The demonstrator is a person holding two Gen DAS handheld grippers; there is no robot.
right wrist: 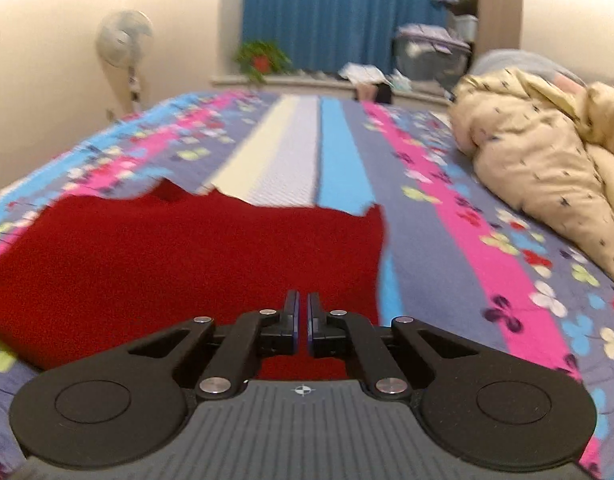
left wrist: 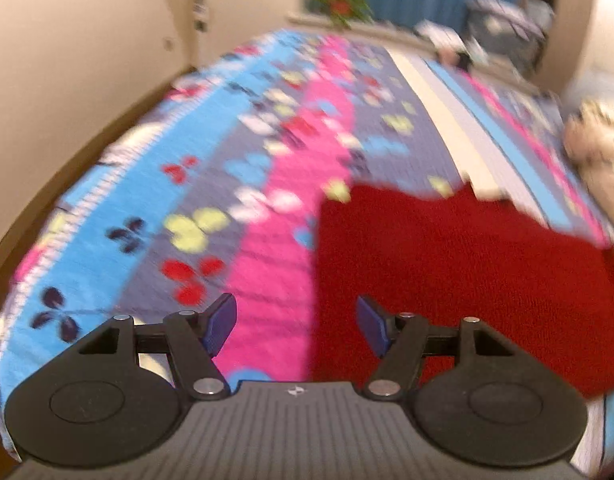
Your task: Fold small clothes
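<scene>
A red knitted garment (left wrist: 447,272) lies flat on the patterned bedspread (left wrist: 211,184). In the left wrist view my left gripper (left wrist: 297,326) is open, its blue pads straddling the garment's left edge, the right pad over the red cloth and the left pad over the pink stripe. In the right wrist view the same red garment (right wrist: 167,256) fills the lower left, and my right gripper (right wrist: 303,312) hovers over its near right part with the jaws almost together and nothing visible between them.
A cream quilt (right wrist: 547,160) is bunched on the bed's right side. A standing fan (right wrist: 125,44), a potted plant (right wrist: 263,60) on the sill and a blue curtain (right wrist: 339,12) are beyond the bed. The wall runs along the left.
</scene>
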